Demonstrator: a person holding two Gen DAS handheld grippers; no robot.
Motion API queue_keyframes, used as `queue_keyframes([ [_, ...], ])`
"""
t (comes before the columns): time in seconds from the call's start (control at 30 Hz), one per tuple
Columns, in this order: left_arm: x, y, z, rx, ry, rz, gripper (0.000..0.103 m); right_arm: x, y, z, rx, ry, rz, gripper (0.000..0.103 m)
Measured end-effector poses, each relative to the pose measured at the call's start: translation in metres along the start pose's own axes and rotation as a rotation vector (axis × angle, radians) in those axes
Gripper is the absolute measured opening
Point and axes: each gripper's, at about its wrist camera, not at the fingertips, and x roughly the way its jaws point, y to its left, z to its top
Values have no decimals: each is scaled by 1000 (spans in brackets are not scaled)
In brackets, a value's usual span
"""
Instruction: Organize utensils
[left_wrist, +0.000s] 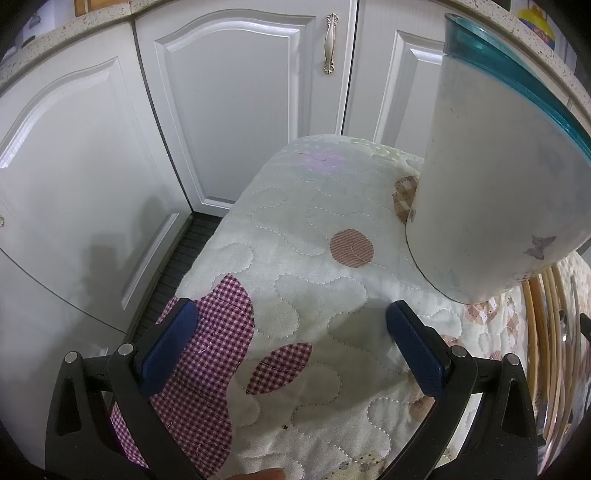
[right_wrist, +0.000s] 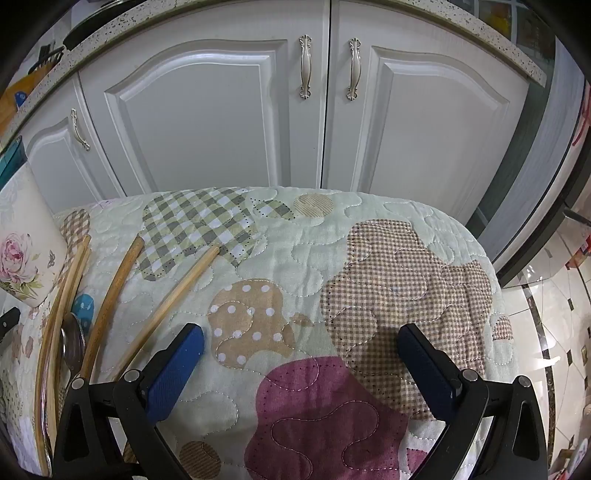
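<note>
Utensils lie in a loose bundle on the left part of a quilt: several wooden sticks fanned out side by side, with a metal spoon among them. Just beside their far ends stands a white holder with a teal rim and a rose print. In the left view the holder looms at upper right, and the sticks show at the right edge below it.

Left gripper hangs above the quilt with its jaws spread fully wide and nothing between them. Right gripper is likewise wide open and empty over the patchwork, the nearest stick passing just left of its left finger. White cabinet doors stand behind the quilt.
</note>
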Motion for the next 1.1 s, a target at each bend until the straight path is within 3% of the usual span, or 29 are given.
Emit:
queue_keyframes([
  [0.5, 0, -1, 0, -6, 5, 13, 103, 0, 0, 0, -1, 0, -1, 103],
  [0.63, -9, -8, -3, -3, 62, 7, 103, 0, 0, 0, -2, 0, -2, 103],
  [0.8, -40, -11, -12, -25, 97, -31, 98, 0, 0, 0, -3, -1, -3, 103],
  [0.9, -69, -18, -18, 3, 52, -32, 98, 1, -3, 3, -6, 24, 11, 103],
  [0.97, -87, -28, -18, 34, 26, -35, 98, -3, -6, 8, -38, 85, 54, 103],
  [1.03, -106, -36, -19, 48, 4, -48, 98, -12, -3, 9, -37, 107, 54, 97],
  [1.1, -125, -40, -22, 43, -20, -62, 98, -31, -5, 11, -8, 91, 65, 96],
])
